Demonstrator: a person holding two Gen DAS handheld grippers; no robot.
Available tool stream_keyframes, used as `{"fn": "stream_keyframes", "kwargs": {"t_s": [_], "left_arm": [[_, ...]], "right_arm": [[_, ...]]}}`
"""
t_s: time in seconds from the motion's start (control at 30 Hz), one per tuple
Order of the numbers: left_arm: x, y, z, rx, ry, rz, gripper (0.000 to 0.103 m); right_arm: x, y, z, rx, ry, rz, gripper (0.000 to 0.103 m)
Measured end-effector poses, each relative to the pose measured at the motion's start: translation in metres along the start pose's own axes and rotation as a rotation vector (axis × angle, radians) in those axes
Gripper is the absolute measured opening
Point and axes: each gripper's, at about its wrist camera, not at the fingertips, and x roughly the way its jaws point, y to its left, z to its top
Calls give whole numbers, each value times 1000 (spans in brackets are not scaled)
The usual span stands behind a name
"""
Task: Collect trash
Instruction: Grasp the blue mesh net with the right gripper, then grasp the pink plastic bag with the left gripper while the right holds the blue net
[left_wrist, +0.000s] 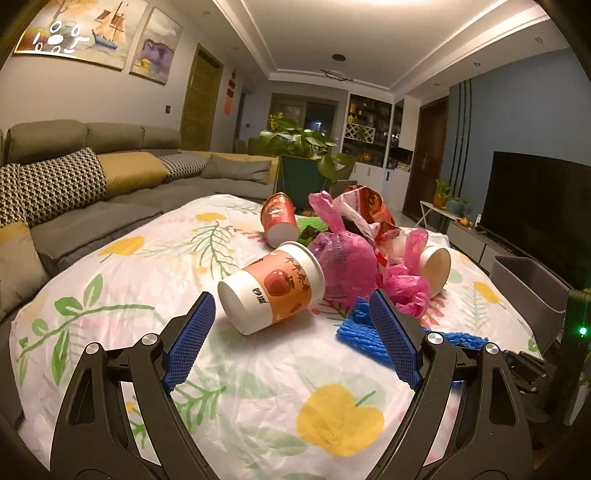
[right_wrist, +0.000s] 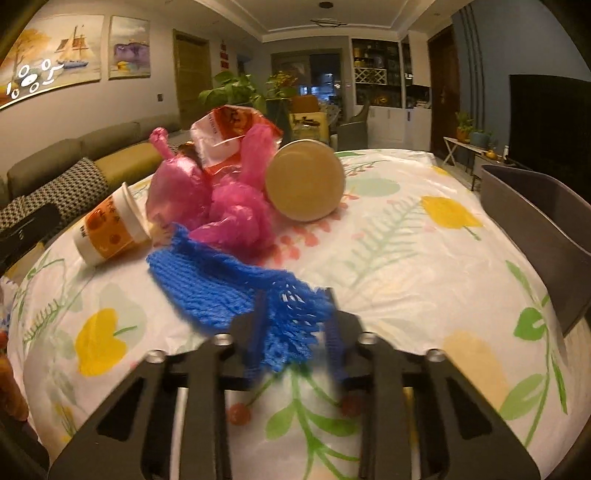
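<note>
Your left hand-held gripper (left_wrist: 291, 306) has its two blue pads wide apart and holds nothing; it sits low over the table (left_wrist: 110, 288), pointed at the paper cup (left_wrist: 271, 291) that lies on its side with its white bottom toward you; the pads are apart so the cup can fit between them, I think.

Your right hand-held gripper (right_wrist: 295, 317) has its fingers close in on the frayed end of the blue foam net (right_wrist: 221, 284); the picture is blurry there, so I cannot tell if the pads really pinch it yet; the rest of the net lies flat on the flowery cloth, so taking it by the loose end looks like the easy way to lift it.

The trash sits in one heap in the middle of the table; a tied pink bag (left_wrist: 343, 262) leans on the cup's rim; a second loose pink bag (right_wrist: 236, 218) touches the net; a red wrapper (left_wrist: 369, 210) lies behind them; another cup (left_wrist: 279, 219) lies farther back, and a third cup (right_wrist: 304, 181) shows its round bottom to the right camera.

A grey bin (right_wrist: 535, 225) stands at the right edge of the table; that looks like the place for the trash, and the right side is nearest to it.
</note>
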Motion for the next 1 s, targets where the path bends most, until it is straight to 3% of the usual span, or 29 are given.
{"fn": "stream_keyframes", "kwargs": {"t_s": [0.03, 0.13, 0.4, 0.67, 1.0], "left_arm": [[1, -1, 0, 0, 1, -5, 84], [3, -8, 1, 11, 1, -12, 84], [9, -30, 5, 34, -1, -41, 84], [20, -54, 7, 41, 17, -89, 84], [74, -97, 10, 102, 72, -118, 84]], "right_arm": [[0, 1, -1, -8, 3, 11, 9], [-5, 2, -2, -10, -1, 29, 5], [-52, -18, 10, 11, -119, 19, 3], [-92, -50, 26, 49, -246, -65, 3], [-106, -84, 43, 117, -323, -135, 3]]}}
